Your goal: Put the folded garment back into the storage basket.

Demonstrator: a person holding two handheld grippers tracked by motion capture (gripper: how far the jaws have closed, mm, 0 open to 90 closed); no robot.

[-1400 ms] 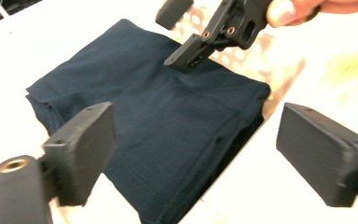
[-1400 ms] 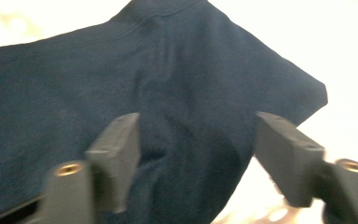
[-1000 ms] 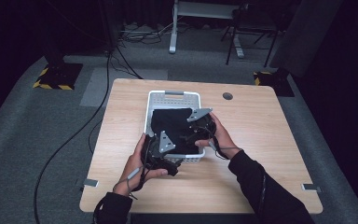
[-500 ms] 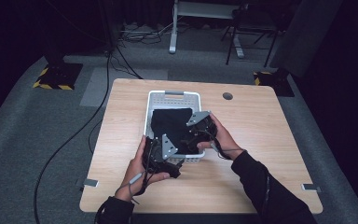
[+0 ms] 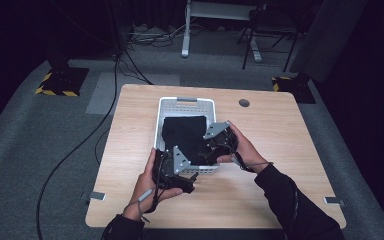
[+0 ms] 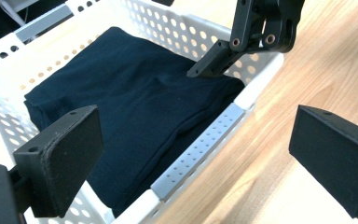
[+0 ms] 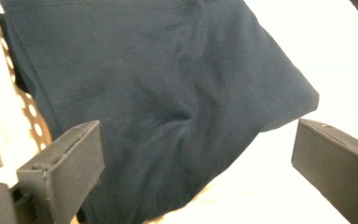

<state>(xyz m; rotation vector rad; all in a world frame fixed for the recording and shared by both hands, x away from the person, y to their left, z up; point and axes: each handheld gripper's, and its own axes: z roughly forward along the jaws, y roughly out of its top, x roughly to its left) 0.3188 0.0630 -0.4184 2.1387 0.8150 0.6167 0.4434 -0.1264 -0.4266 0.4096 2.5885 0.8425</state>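
Observation:
A white perforated basket [image 5: 186,105] stands mid-table with a folded dark navy garment [image 5: 182,131] lying flat inside. My left gripper [image 5: 184,169] hovers at the basket's near rim, open, nothing between its pads. In the left gripper view the garment [image 6: 121,93] and the rim [image 6: 200,149] lie between the wide jaws of the left gripper [image 6: 198,158]. My right gripper [image 5: 208,146] is over the basket's near right part, open; one black fingertip [image 6: 209,65] rests at the cloth's edge. Seen from the right gripper [image 7: 198,172], the garment [image 7: 158,84] lies just below.
The wooden table [image 5: 280,130] has bare surface on both sides of the basket, and a round cable hole [image 5: 244,103] sits at the back right. Beyond the table are grey carpet, a black cable [image 5: 80,140] and desk legs.
The left gripper has drawn back slightly toward the table's near edge. The right gripper has stayed over the basket with hardly any shift. The garment lies as before.

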